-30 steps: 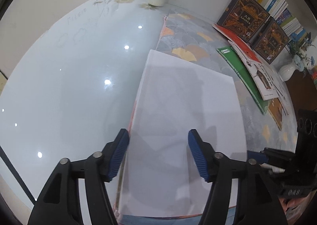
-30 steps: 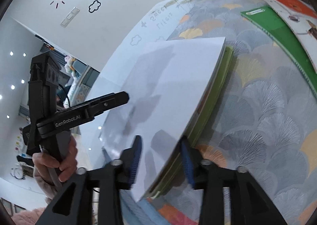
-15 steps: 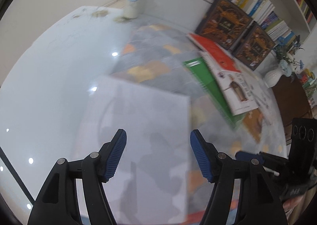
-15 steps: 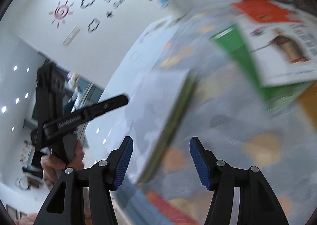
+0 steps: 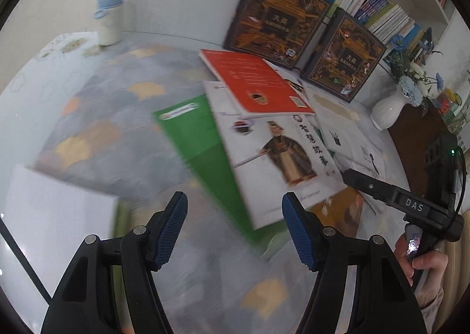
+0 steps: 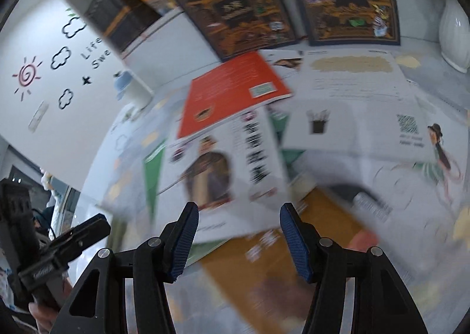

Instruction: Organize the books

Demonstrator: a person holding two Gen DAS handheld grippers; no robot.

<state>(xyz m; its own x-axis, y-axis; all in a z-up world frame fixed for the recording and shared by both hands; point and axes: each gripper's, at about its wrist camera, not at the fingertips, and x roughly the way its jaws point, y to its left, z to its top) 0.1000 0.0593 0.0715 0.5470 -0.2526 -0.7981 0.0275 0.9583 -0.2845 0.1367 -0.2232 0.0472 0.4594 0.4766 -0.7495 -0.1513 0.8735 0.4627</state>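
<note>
Loose books lie overlapped on the patterned mat: a red book [image 5: 255, 84] on top, a white book with a robed figure [image 5: 279, 154], and a green book [image 5: 199, 140] under it. They also show in the right wrist view: the red book [image 6: 232, 90] and the white figure book [image 6: 223, 163]. My left gripper [image 5: 235, 222] is open and empty above the green book's near edge. My right gripper [image 6: 238, 234] is open and empty above the white figure book's near edge. The white-covered stack [image 5: 55, 216] lies at the left.
Two dark ornate books [image 5: 279, 19] lean against the bookshelf at the back. A white vase with flowers [image 5: 387, 110] stands at the right. A bottle with a blue cap [image 5: 108, 19] stands at the back left. More white and orange books [image 6: 352, 116] lie right.
Both grippers let go of the white-covered stack and swung right toward the spread of loose books. The right gripper's jaws opened wide. The stack now lies at the far left.
</note>
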